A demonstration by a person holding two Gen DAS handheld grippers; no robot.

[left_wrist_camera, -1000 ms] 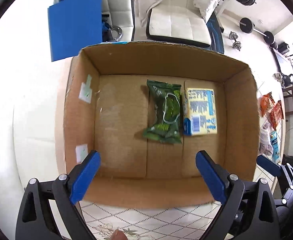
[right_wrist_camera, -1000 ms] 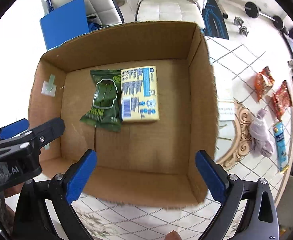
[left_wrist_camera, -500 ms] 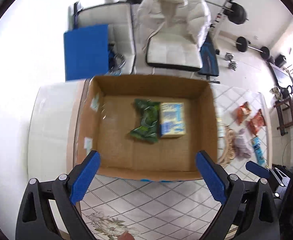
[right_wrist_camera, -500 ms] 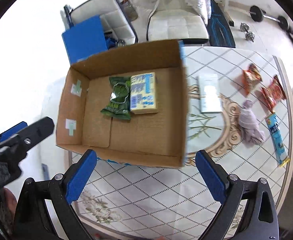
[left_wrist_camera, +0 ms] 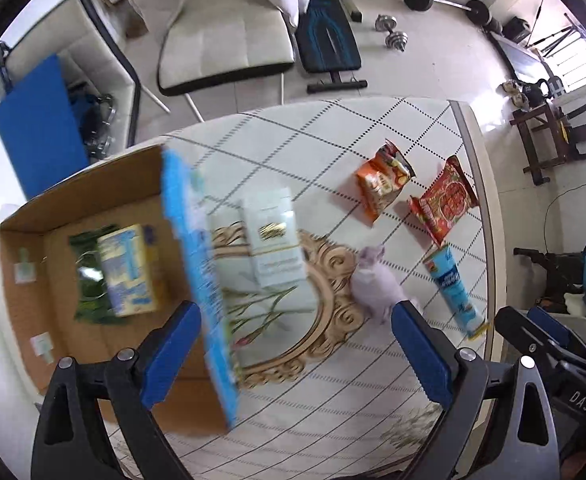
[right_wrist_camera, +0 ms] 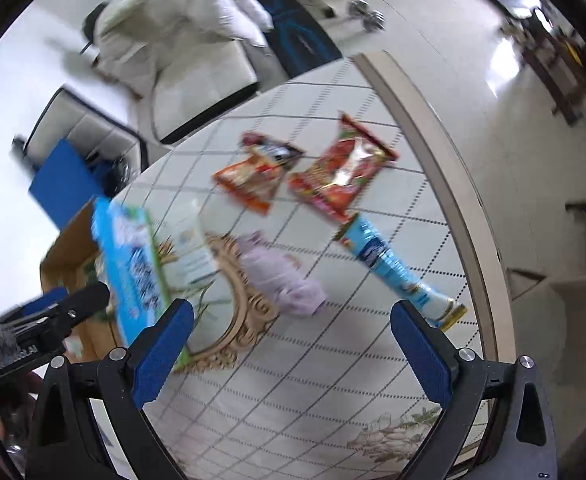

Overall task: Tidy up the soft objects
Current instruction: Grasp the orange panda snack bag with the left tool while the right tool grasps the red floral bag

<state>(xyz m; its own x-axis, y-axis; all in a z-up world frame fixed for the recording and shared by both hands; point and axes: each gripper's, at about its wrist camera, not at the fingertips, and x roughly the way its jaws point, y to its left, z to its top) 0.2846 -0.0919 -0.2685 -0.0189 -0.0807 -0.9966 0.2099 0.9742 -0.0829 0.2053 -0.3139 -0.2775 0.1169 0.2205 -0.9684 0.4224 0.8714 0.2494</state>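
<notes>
Matt cardboard box (left_wrist_camera: 93, 360); glossy foil snack packets (right_wrist_camera: 341, 176).

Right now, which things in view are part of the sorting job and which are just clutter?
Job:
cardboard box
green packet and yellow pack, already in the box
orange snack bag
red snack bag
lilac cloth
blue tube pack
white pack

Lying about:
dumbbell
barbell
white chair
blue board
</notes>
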